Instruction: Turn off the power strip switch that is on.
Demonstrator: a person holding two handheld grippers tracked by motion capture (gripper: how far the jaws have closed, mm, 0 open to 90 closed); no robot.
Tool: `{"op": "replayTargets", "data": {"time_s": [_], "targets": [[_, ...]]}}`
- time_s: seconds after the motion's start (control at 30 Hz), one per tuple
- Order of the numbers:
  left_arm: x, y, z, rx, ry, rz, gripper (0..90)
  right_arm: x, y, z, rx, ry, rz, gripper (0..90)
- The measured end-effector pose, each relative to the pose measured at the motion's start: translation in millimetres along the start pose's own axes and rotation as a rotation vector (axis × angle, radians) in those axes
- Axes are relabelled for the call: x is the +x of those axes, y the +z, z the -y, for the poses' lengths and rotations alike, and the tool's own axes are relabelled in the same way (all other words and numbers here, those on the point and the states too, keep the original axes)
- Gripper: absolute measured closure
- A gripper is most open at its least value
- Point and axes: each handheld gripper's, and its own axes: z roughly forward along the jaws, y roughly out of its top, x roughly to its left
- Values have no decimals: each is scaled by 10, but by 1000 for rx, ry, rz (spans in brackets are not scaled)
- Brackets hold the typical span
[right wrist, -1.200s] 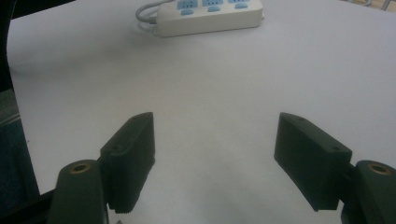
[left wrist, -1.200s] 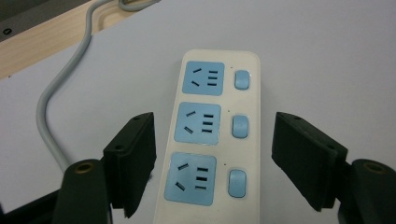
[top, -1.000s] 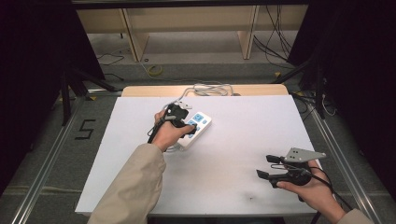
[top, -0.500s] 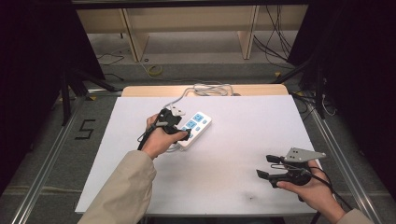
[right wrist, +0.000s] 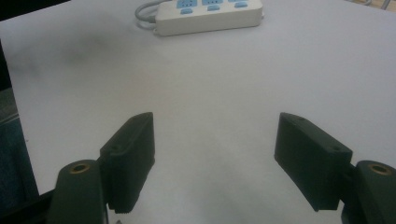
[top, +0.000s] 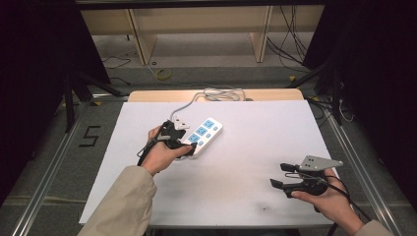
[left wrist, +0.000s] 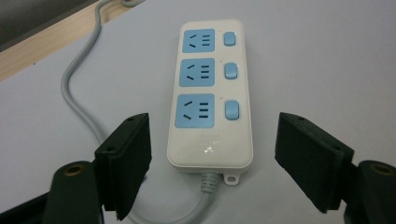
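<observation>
A white power strip (top: 205, 133) with three blue sockets and three blue switches lies on the white board left of centre. Its grey cable (top: 216, 93) runs off the far edge. My left gripper (top: 189, 146) stands open at the strip's near end. In the left gripper view the jaws flank that end of the strip (left wrist: 210, 93) without touching it, and the cable (left wrist: 77, 93) loops out at the bottom and away to the left. My right gripper (top: 277, 175) is held open above the board's near right corner with nothing between its jaws. The right gripper view has the strip (right wrist: 210, 14) far off.
The white board (top: 255, 128) covers a wooden tabletop (top: 265, 94) whose back edge shows. Metal rails (top: 361, 172) run along both sides. A figure 5 (top: 88, 136) is marked on the floor at the left. Shelf legs and loose cables lie beyond the table.
My left hand has drawn back to the left and toward the person, uncovering the power strip that it hung over. The right hand has stayed where it was.
</observation>
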Motion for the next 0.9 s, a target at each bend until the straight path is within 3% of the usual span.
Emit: {"op": "replayTargets", "data": {"time_s": [0.23,0.4,0.57,0.9], "targets": [[-43,-97,151,-33,-42,36,251,-5,-3,2,-1,-1,1,293],[-60,-159,262,-47,-35,40,245,1,2,1,2,1,0,293],[-51,-212,336,-76,-55,42,236,2,3,1,2,1,0,293],[-66,-312,510,-79,-43,40,217,1,4,3,3,0,-2,292]]}}
